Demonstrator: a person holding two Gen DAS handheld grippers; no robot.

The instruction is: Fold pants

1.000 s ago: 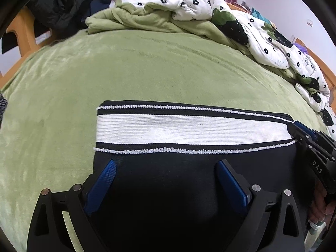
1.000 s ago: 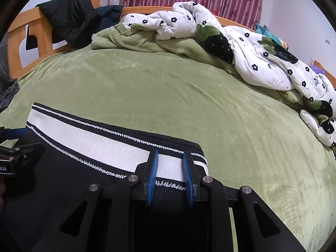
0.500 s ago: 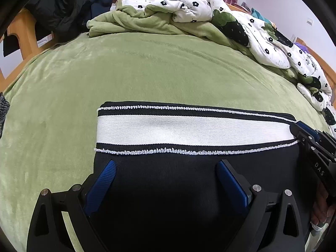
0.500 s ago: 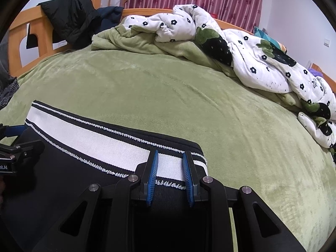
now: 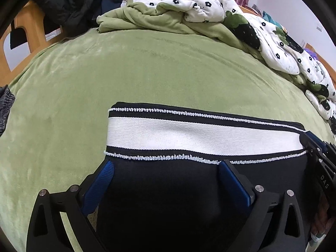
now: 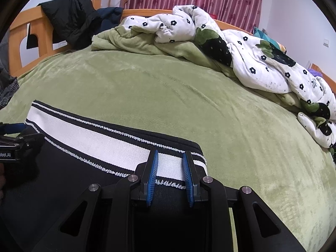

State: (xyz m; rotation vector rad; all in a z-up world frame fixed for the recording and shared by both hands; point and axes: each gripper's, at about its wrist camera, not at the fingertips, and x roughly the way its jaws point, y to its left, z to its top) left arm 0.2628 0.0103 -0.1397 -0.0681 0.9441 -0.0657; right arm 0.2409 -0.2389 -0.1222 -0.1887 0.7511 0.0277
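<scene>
Black pants (image 5: pixel 168 189) with a white, black-edged waistband (image 5: pixel 189 134) lie flat on the green bed, waistband away from me. My left gripper (image 5: pixel 166 168) is wide open over the black cloth just below the waistband's left end. My right gripper (image 6: pixel 170 163) has its jaws close together, a narrow gap between the blue pads, over the waistband's right end (image 6: pixel 168 163); whether it pinches the cloth I cannot tell. Each gripper shows at the edge of the other's view, the right one (image 5: pixel 315 147) and the left one (image 6: pixel 14 138).
A rumpled white flowered quilt (image 6: pixel 252 48) and green blanket (image 6: pixel 130 40) are heaped at the far side of the green bed (image 6: pixel 168 88). A black jacket (image 6: pixel 69 19) hangs on the wooden bed frame (image 6: pixel 19 33). Grey cloth (image 5: pixel 5 105) lies at the left edge.
Both grippers have shifted slightly toward the waistband; the pants and the jaw openings look the same.
</scene>
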